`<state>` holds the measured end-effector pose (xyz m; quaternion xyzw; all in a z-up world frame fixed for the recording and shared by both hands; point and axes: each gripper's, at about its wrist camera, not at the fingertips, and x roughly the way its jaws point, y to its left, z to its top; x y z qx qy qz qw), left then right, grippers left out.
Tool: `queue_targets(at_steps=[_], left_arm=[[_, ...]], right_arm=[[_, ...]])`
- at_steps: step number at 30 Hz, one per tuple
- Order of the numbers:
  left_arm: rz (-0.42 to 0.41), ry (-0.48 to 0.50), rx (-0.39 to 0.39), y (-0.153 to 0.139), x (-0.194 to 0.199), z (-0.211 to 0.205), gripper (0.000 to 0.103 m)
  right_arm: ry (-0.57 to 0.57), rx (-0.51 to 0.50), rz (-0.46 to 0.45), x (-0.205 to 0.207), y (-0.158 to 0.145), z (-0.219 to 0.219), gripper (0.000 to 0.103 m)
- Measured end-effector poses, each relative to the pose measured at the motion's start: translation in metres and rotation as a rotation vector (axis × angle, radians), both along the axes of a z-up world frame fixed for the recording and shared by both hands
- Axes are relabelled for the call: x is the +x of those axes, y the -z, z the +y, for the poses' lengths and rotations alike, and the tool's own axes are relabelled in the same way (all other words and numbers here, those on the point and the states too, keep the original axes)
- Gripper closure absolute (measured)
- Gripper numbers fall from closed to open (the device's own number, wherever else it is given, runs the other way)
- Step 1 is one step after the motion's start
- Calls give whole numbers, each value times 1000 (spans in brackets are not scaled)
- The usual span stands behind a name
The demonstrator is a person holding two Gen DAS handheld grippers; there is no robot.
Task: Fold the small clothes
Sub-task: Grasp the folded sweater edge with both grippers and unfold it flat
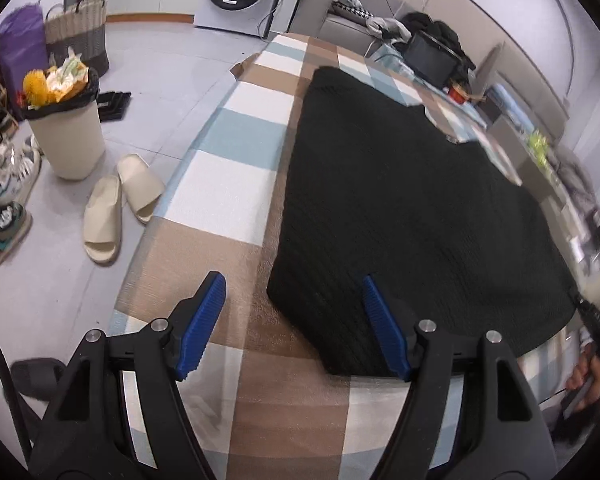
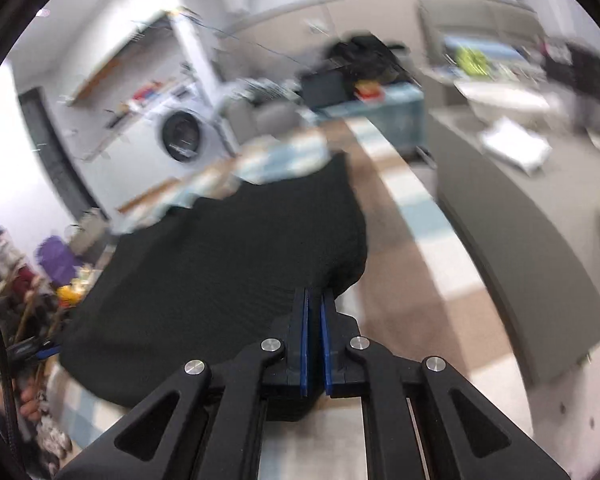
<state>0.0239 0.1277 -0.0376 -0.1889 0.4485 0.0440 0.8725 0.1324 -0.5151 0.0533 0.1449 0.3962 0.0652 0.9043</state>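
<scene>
**Right wrist view: one corner pinched, the other loose — risk of a skewed fold**

Right wrist view shows the right tool (image 2: 315,300) with its blue pads drawn together on the near right edge of the black knitted garment (image 2: 220,264); cloth appears to sit between them, though blur makes the depth of the bite hard to judge. In the left wrist view the left tool (image 1: 292,322) stands with its fingers spread over the garment's near left corner, one finger over the checked cover of the desk (image 1: 236,168), the other over the knit, pressing on nothing.

The garment (image 1: 400,208) lies spread flat along the desk, running from the near edge toward the far end.

What could go wrong, as I judge it:

- If the right tool lifts before the left one closes, only one corner rises; the knit would drag diagonally and bunch instead of folding square.
- A shallow bite on thick, stretchy knit may slip out as the weight comes on.
- The left tool may close on the desk cover along with the knit, pulling the checked cloth up too.
- The garment's near edge lies close to the desk's near edge, so a pull toward the person could slide it off.
</scene>
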Motion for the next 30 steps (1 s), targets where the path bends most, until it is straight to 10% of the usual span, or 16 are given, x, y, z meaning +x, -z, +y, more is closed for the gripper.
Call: queue_targets(at_steps=[4,9,12,19,24,30], left_arm=[[-15,16,-30,2,5,-8,45],[-48,23,-50,3,16,-10,93],[-76,29,-42,-3,13,-12,97],[-53,19,16,-10,-3,-7,97],[-71,28,72,-29,-9,-9,95],[-145,108,129,-53,3,-41,38]], right_arm=[[10,34,14,-1,9,-2,98],[14,56,23,-1,11,-10,98],[16,53,41,8,14,-6,98],[52,2,87,9,16,-8,96],[60,-61,42,-3,-7,-5,74],[-3,-103,11,-5,-34,12,48]])
